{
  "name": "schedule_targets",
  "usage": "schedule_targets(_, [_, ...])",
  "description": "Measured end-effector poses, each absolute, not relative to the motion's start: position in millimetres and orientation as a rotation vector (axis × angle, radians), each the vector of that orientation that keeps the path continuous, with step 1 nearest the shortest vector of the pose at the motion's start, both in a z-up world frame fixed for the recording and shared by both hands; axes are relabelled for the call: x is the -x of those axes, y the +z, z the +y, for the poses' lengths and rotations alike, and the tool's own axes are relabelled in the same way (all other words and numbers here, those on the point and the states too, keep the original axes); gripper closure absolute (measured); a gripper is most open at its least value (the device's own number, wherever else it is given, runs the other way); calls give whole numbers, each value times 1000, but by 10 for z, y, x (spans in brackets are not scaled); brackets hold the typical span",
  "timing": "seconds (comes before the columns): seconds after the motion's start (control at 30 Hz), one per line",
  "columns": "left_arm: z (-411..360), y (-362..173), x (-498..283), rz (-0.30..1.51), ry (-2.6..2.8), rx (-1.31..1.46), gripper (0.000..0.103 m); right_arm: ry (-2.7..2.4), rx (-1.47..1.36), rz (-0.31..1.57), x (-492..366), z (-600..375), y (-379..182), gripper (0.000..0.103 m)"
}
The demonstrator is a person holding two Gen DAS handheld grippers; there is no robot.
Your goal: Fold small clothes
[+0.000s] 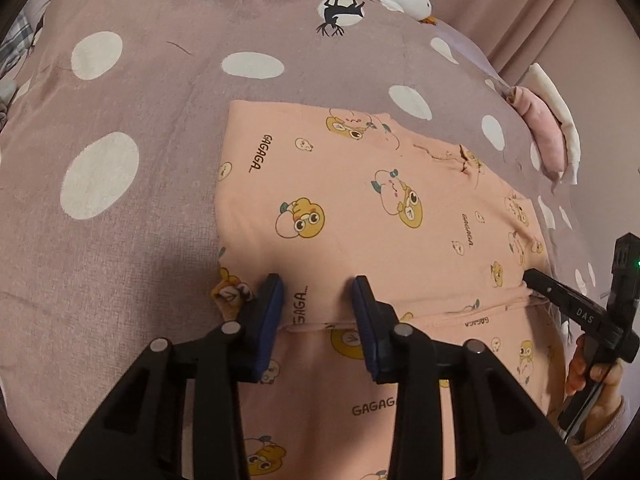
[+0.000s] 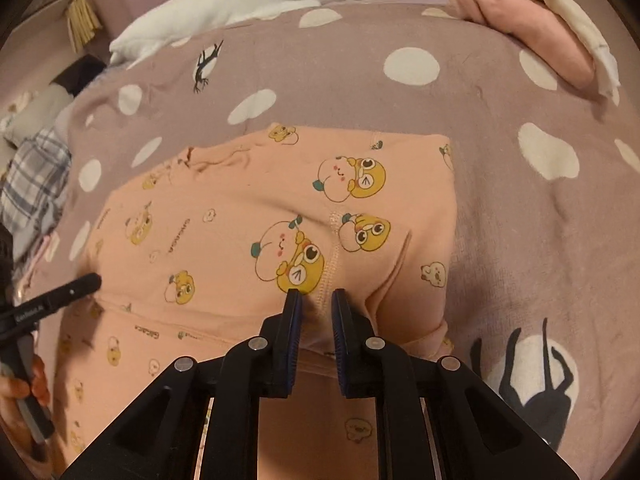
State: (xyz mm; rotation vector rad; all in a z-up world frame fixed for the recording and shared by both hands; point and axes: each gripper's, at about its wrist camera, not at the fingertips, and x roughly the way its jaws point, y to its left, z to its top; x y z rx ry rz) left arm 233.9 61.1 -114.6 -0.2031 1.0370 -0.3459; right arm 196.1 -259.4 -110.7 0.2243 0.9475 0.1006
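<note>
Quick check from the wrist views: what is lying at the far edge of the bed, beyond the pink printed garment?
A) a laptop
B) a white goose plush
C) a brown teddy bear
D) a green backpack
B: a white goose plush with an orange beak lies along the far edge of the bedspread, beyond the pink garment.

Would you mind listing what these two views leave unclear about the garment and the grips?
- Garment's near end: both views, cut off by the bottom edge and hidden behind the gripper bodies.
- Right gripper's hold: right wrist view, cloth bunches between the jaws; contact unclear.
- Left gripper's hold: left wrist view, pads straddle the fold; a pinch cannot be confirmed.
- Pink pile: top edge crops it.
</note>
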Motion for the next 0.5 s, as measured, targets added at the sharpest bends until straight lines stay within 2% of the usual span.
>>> schedule_targets(0.07, [641, -1100, -2327, 1053, -344, 225, 67, 95, -229, 966, -1977, -2603, -1067, 89])
schedule_targets(0.1, [673, -1057, -2292, 1057, -352, 250, 61, 93, -241, 973, -1966, -2608, -1036, 89])
schedule_targets(0.13, [702, -1015, -2235, 1051, -365, 274, 46, 99, -261, 972, -1910, -2596, -981, 85])
schedule_targets(0.17, [761, -970, -2141, 1042, -370, 290, 37, 123, -289, 956, -1824, -2614, -909, 81])
schedule_targets(0.2, [826, -933, -2028, 1031, -363, 298, 24, 136, -299, 945, -1732, -2598, -893, 72])
schedule_targets(0.23, [862, -919, -1954, 1020, -365, 309, 22, 145, -306, 934, -1641, -2597, -852, 65])
schedule_targets(0.27, [923, -910, -1861, 1017, -375, 325, 22, 152, -308, 922, -1503, -2633, -808, 64])
schedule_targets(0.5, [1251, -1026, -1183, 1082, -377, 382, 22, 136, -381, 936, -826, -2940, -834, 62])
